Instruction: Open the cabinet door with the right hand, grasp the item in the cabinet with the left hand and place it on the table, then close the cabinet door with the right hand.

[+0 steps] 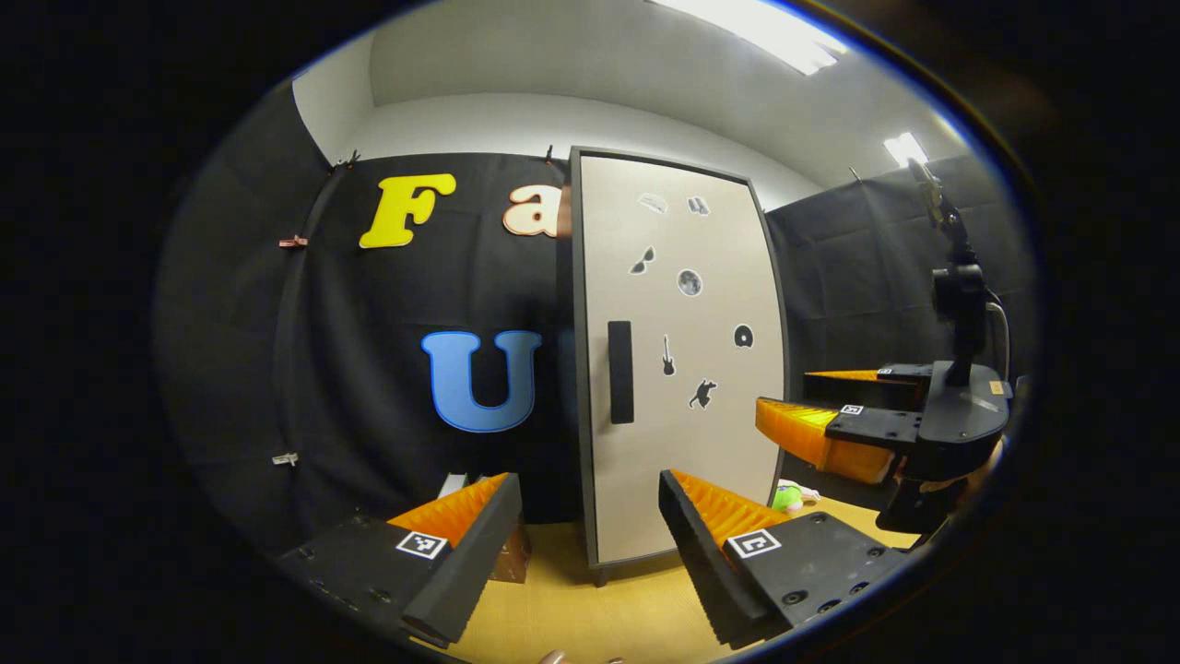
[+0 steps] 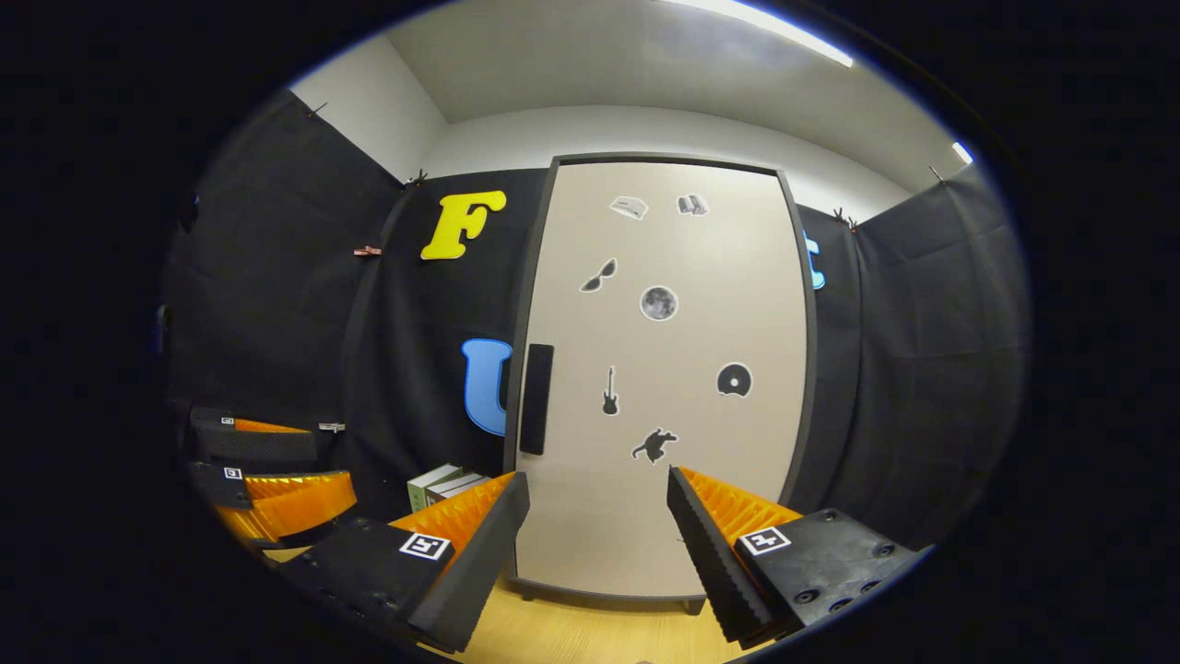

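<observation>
Left gripper view: left gripper wide, empty, facing shut cabinet door; item inside, hidden.

Right gripper view: right gripper wide, empty. Aim it at handle on door's left edge, pinch squarely, pull along hinge arc.

Cabinet stands on the table, boxes to its left
</observation>
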A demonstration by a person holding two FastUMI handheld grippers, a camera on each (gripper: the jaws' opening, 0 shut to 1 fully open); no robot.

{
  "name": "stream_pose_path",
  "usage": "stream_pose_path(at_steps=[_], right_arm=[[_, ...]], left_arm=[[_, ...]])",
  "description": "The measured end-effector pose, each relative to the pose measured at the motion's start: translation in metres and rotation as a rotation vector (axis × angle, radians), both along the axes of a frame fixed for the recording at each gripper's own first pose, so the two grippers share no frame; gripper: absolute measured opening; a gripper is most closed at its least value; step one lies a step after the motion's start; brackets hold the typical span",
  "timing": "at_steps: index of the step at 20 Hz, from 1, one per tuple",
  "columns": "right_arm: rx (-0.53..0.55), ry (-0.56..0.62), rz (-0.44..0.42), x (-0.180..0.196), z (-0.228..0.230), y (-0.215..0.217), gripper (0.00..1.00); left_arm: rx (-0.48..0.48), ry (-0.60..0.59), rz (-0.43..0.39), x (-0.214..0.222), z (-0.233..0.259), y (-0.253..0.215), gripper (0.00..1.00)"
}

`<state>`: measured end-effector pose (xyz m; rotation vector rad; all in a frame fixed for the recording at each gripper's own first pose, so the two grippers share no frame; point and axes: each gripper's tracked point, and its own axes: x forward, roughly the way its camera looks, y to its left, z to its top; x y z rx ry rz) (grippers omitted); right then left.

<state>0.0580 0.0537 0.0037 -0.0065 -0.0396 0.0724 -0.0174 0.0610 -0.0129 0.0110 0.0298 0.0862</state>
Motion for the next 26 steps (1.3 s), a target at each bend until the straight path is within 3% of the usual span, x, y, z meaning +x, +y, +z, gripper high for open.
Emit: stream_pose_path(at_steps=[4,9,21,24,26], right_arm=[[-0.002,-0.027,0.060,0.024,0.004,0.032,0.97],[-0.060,-0.062,0.069,0.065,0.010,0.060,0.97],[0.008,-0.056,-0.057,0.157,0.007,0.071,0.96],[0.049,-0.044,-0.085,0.173,0.001,0.066,0.87],[0.079,-0.042,-0.103,0.183,-0.002,0.063,0.87]], left_arm=[[-0.015,0.011,0.044,-0.008,-0.005,0.025,0.95],[-0.023,0.028,0.110,-0.020,-0.010,0.057,0.95],[0.003,0.041,0.242,-0.042,0.002,0.114,0.95],[0.006,0.046,0.263,-0.044,0.005,0.125,0.95],[0.005,0.050,0.278,-0.043,0.005,0.132,0.94]])
